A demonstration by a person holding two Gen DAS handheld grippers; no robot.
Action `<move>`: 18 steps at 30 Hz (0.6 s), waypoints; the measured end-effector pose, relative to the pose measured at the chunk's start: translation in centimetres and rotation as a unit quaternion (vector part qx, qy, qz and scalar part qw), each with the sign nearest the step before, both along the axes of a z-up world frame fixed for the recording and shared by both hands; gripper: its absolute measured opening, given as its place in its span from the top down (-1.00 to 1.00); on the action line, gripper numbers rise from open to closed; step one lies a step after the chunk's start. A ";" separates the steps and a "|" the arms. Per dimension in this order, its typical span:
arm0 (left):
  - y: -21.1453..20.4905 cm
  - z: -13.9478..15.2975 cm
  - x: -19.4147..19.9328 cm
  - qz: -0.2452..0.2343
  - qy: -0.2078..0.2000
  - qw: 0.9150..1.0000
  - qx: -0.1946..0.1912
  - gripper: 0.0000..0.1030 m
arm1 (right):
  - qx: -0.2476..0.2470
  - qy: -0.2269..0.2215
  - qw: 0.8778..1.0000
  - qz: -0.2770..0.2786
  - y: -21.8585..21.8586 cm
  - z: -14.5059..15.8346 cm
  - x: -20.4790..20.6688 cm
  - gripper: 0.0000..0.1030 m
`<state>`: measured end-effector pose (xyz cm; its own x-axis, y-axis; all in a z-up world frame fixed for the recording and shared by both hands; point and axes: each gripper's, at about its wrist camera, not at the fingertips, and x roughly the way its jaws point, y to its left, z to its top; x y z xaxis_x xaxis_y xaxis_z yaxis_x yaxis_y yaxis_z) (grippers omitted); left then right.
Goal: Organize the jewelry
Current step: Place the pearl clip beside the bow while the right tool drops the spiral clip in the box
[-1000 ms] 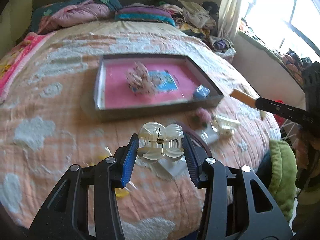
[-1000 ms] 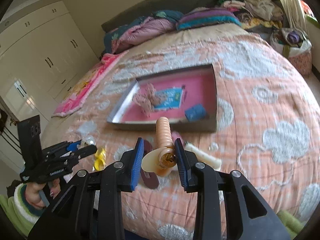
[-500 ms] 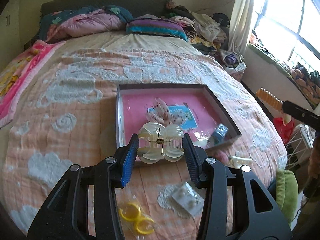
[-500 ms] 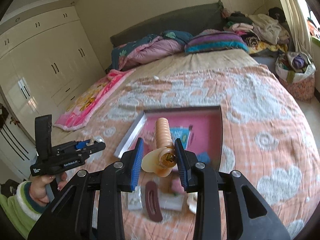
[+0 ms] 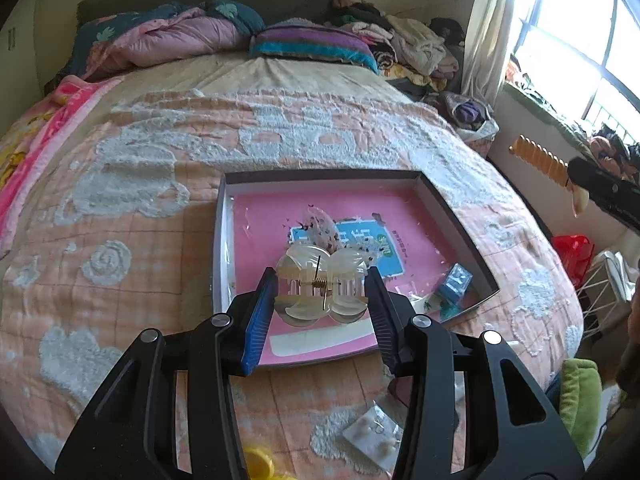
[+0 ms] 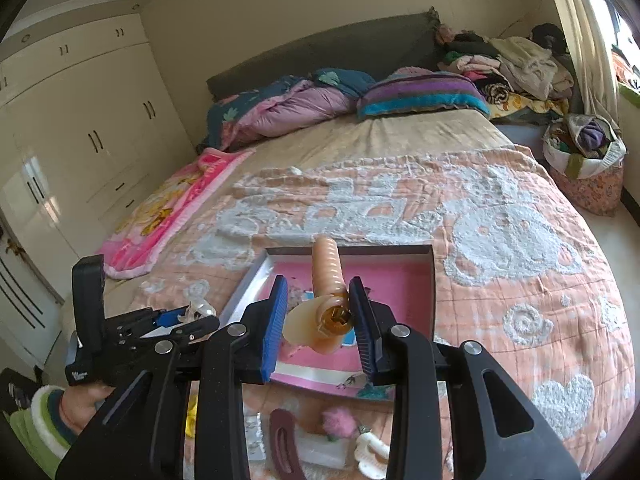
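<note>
My left gripper (image 5: 321, 294) is shut on a clear claw hair clip (image 5: 320, 286), held above the near part of a shallow box with a pink floor (image 5: 272, 216). My right gripper (image 6: 319, 317) is shut on an orange ridged hair clip (image 6: 327, 276), held above the same box (image 6: 400, 276). The box holds a speckled fabric piece (image 5: 320, 226), a blue printed card (image 5: 360, 240), a small blue packet (image 5: 456, 282) and a cream strip (image 5: 320, 340). The left gripper also shows in the right wrist view (image 6: 188, 316), and the right one in the left wrist view (image 5: 600, 188).
On the quilt in front of the box lie a dark maroon clip (image 6: 282, 440), a pink fluffy piece (image 6: 339, 422), a white clip (image 6: 370, 454), an earring card (image 5: 376, 436) and yellow rings (image 5: 260, 464). Pillows and clothes are piled at the headboard. Wardrobes stand on the left.
Both grippers have risen and drawn back from the quilt, still holding their clips. The box now sits lower and nearer under both of them.
</note>
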<state>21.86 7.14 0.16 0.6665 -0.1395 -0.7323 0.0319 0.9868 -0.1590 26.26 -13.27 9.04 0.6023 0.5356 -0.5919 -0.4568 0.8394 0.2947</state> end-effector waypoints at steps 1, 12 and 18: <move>-0.1 -0.4 0.2 -0.001 0.005 1.000 0.000 0.29 | -0.002 0.004 1.000 -0.002 0.0 -0.4 0.4 0.41; -0.7 -4.0 1.5 -0.006 0.040 0.999 0.009 0.29 | -0.027 0.056 0.998 -0.015 0.2 -5.5 4.2 0.68; -0.7 -5.2 2.0 -0.011 0.056 0.998 0.017 0.26 | -0.034 0.091 0.995 -0.019 -0.2 -8.5 4.9 0.68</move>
<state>23.81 6.42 -5.02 0.5772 -0.1272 -0.8067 0.0366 0.9908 -0.1301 31.18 -13.49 0.58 0.5008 0.4703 -0.7266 -0.3691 0.8754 0.3122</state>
